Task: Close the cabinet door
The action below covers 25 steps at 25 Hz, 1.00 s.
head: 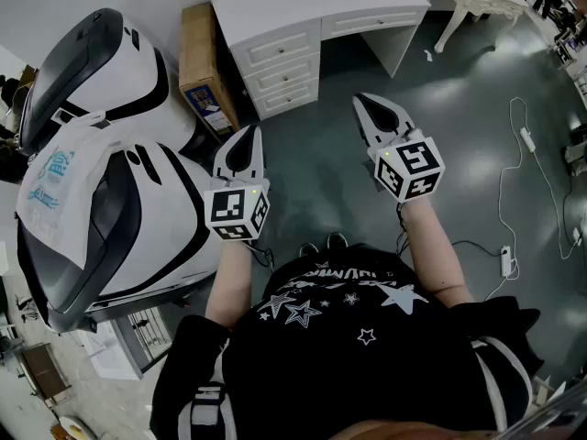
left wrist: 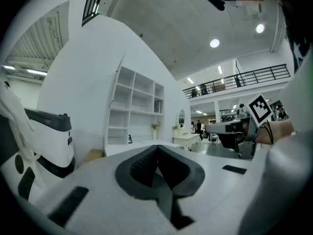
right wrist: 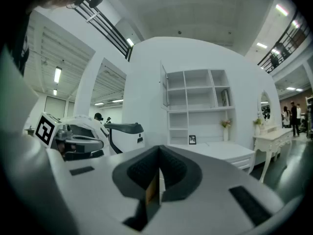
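Closest in, the person's forearms reach forward over the dark floor (head: pixel 459 126), each hand carrying a tool. The left tool (head: pixel 249 137) is clenched: in the left gripper view its dark pads meet at the tip with nothing between them. The right tool (head: pixel 361 102) is likewise clenched on nothing. In the right gripper view its tips press together, with only a thin slit showing lower down. Both point roughly level, towards the white counter (head: pixel 303 3).

Just left of the left tool sit two large white-and-black machines (head: pixel 110 200), with a pale plastic bag (head: pixel 55 180) draped over the nearer one. A white power strip (head: pixel 504 261) lies on the floor at the right.

Further on, a cardboard box (head: pixel 202 62) sits just beside the counter's left end, next to a stack of drawers (head: pixel 280 67). At the back of the counter stands the white cabinet (right wrist: pixel 198 104) of open shelves, with a small picture frame (right wrist: pixel 192 139) at its foot. The cabinet door (right wrist: pixel 165 87) hangs at the cabinet's upper left corner, swung out open and seen nearly edge-on. Both tools are well apart from it.
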Motion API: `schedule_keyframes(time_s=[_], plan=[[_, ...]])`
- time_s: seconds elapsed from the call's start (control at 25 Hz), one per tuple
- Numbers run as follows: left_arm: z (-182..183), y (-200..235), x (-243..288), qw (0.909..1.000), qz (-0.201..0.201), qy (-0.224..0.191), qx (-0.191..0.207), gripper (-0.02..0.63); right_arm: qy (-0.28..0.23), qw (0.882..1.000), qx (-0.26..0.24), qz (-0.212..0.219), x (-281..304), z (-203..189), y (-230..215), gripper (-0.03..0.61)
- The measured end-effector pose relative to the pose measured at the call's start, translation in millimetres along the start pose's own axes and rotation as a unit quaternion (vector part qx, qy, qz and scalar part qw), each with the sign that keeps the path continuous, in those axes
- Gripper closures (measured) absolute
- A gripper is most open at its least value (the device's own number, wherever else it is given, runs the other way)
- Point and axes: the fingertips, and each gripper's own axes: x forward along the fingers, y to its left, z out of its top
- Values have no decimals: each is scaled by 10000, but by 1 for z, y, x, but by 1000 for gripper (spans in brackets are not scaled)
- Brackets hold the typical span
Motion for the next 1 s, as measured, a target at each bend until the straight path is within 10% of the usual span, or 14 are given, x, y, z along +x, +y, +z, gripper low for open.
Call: schedule_keyframes(time_s=[1.0], plan=[[-15, 80, 10, 9992, 220, -53, -326, 604, -464, 9947, 921, 42, 76, -9, -17, 572]])
